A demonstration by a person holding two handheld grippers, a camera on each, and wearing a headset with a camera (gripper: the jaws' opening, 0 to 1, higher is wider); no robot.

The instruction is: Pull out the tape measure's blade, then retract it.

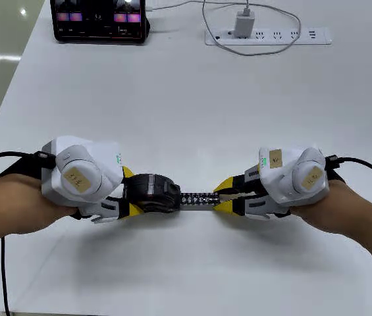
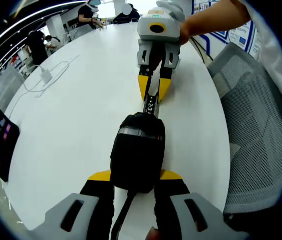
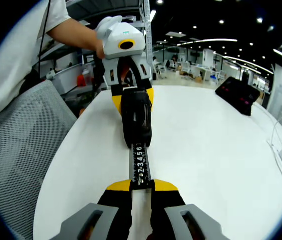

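A black tape measure [image 1: 150, 191] lies on the white table [image 1: 192, 112], clamped between the yellow-tipped fingers of my left gripper [image 1: 128, 192]. Its case [image 2: 137, 150] stands between those jaws in the left gripper view. A short length of black blade [image 1: 199, 198] with white numbers runs out to the right. My right gripper [image 1: 224, 197] is shut on the blade's end. In the right gripper view the blade [image 3: 140, 165] leads from my jaws to the case [image 3: 135, 118], with the left gripper [image 3: 132, 101] behind it.
A dark tablet [image 1: 100, 20] stands at the table's far left edge. A white power strip [image 1: 269, 35] with a plugged charger and cable lies at the far right. A grey mesh chair [image 2: 258, 125] stands beside the table.
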